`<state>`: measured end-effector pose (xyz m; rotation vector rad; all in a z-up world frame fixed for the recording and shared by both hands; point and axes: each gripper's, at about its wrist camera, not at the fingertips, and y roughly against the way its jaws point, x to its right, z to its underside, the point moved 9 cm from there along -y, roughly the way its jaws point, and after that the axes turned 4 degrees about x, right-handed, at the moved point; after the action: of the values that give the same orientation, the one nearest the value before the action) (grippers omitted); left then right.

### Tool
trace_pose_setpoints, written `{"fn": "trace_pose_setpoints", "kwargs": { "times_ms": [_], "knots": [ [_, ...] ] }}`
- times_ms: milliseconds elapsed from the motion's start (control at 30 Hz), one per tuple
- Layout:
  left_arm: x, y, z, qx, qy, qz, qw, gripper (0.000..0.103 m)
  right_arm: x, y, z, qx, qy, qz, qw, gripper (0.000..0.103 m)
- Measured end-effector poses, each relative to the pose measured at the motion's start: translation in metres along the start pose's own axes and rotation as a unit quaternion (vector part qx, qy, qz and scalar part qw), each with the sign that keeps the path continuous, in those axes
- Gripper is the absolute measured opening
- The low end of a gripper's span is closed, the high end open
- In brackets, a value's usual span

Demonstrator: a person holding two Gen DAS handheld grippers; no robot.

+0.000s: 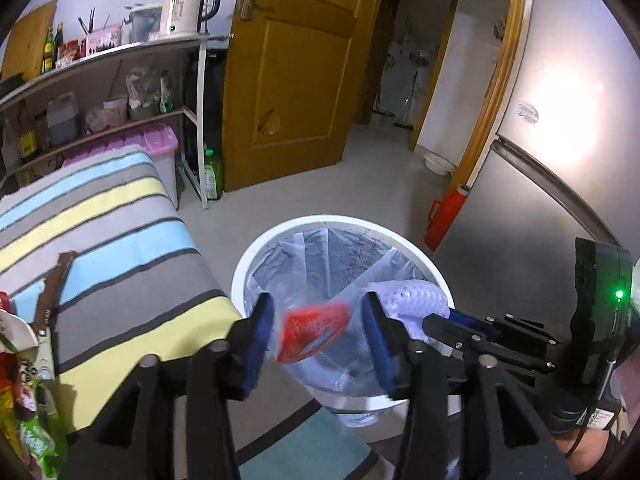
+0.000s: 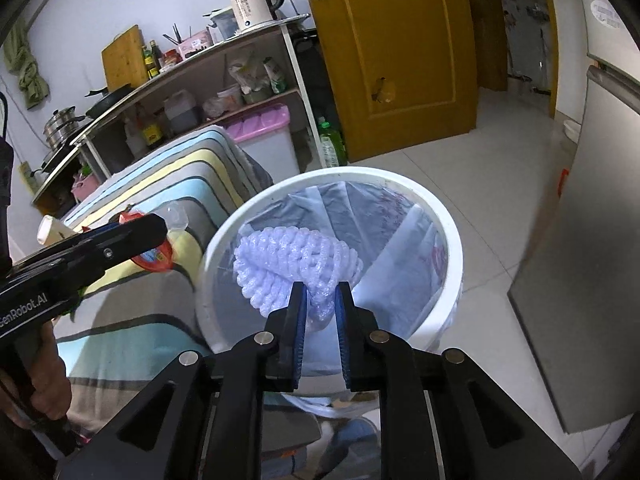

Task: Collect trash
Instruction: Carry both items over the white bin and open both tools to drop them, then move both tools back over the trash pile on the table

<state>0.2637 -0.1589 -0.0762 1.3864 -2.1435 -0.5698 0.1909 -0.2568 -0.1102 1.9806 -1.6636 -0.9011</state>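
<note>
Jaws of both grippers hang inside the bin's rim, floor beyond clear.

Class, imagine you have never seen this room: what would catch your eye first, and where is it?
Probably the white bin on the floor beside the striped table, with both grippers over it. A red wrapper sits between the open left gripper fingers, and white foam netting hangs at the right gripper. Behind stands a yellow door.
</note>
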Motion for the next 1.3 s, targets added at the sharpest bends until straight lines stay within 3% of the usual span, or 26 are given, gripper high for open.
{"fn": "trace_pose_setpoints", "kwargs": {
  "times_ms": [100,167,600,867,1300],
  "knots": [
    [-0.003,-0.006,0.0,-0.004,0.005,0.0,1.0,0.057,0.003,-0.003,0.002,-0.001,-0.004,0.003,1.0,0.033],
    [-0.005,-0.006,-0.001,-0.005,0.009,0.0,0.9999,0.057,0.004,-0.004,0.001,-0.001,-0.004,0.004,1.0,0.038],
    [-0.022,0.035,-0.005,0.036,0.034,-0.013,0.9987,0.057,-0.016,0.025,-0.007,0.029,0.011,-0.009,0.999,0.038],
    [-0.043,0.081,0.005,0.066,0.047,-0.039,0.9959,0.057,-0.064,0.053,-0.006,0.046,0.041,-0.044,0.997,0.038],
    [-0.101,0.149,0.041,0.094,0.045,-0.111,0.9884,0.057,-0.145,0.065,0.012,0.032,0.087,-0.112,0.989,0.038]
  ]
}}
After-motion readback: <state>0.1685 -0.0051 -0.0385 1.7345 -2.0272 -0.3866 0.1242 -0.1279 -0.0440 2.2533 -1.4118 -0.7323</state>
